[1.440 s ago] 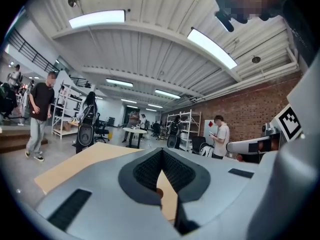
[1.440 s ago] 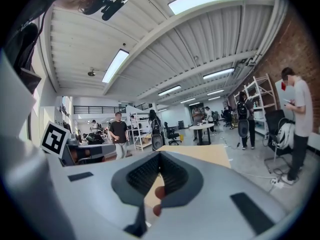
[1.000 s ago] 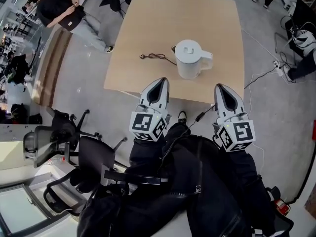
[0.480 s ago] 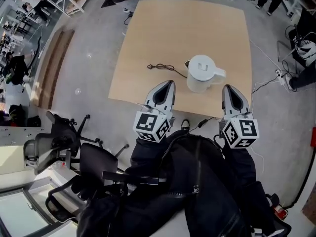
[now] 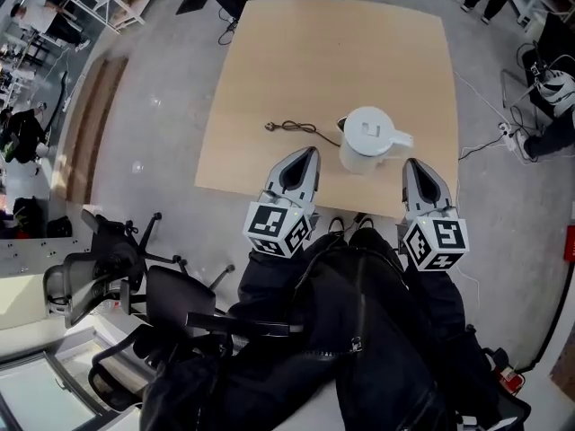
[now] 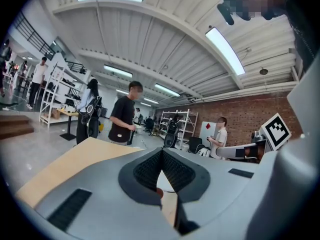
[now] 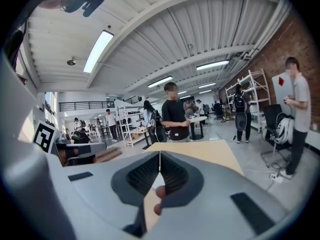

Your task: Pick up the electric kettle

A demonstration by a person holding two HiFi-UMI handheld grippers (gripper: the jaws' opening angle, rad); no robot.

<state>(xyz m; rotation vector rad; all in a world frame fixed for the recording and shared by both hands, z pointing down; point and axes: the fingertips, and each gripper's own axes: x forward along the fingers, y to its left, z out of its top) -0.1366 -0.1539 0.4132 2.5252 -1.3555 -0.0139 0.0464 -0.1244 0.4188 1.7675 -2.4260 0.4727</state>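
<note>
**Kettle on surface; both grippers empty**

Head view: white kettle (image 5: 367, 139) upright near the surface's (image 5: 296, 61) near edge, with its handle at 3 o'clock. Cord (image 5: 296, 127) lies at its 9 o'clock. Left gripper (image 5: 308, 153) is at the kettle's 7 o'clock and right gripper (image 5: 412, 163) at its 5 o'clock, both apart from it.

Left gripper view: jaws pressed together, nothing pinched. Surface is ahead, with people standing beyond.

Right gripper view: jaws pressed together, nothing pinched. Surface is at 12 o'clock.

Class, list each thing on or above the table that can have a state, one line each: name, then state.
electric kettle: upright on the table, lid shut, not held.
power cord: lying loose on the table, plug end free.
left gripper: jaws shut, empty.
right gripper: jaws shut, empty.
</note>
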